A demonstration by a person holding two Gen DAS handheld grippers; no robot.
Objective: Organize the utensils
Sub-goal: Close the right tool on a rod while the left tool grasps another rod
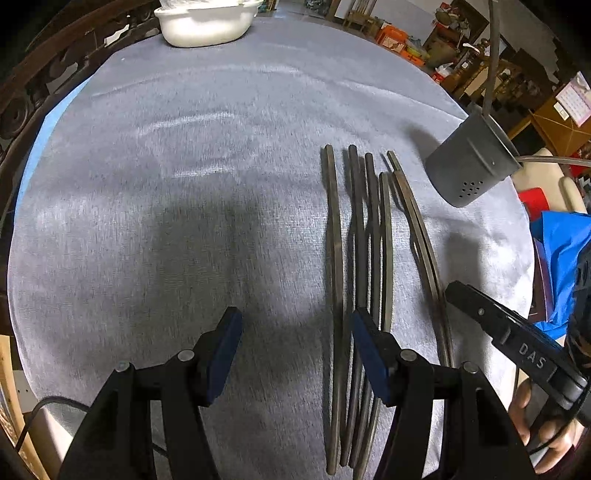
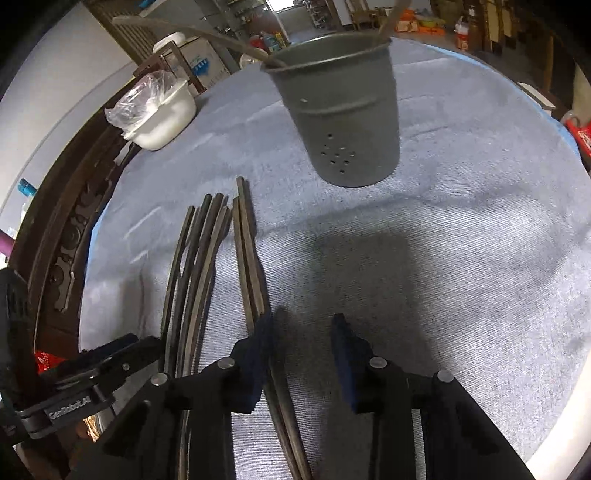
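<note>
Several dark chopsticks lie side by side on the grey cloth, also in the right wrist view. A grey metal holder with drain holes stands beyond them and has two sticks in it; it shows at the right of the left wrist view. My left gripper is open and empty, its right finger over the chopsticks. My right gripper is open, a pair of chopsticks running just inside its left finger. The right gripper's body shows in the left wrist view.
A white bowl with plastic wrap stands at the far table edge, also in the right wrist view. A carved dark wooden rail borders the table on the left. Cluttered furniture and boxes lie beyond the table.
</note>
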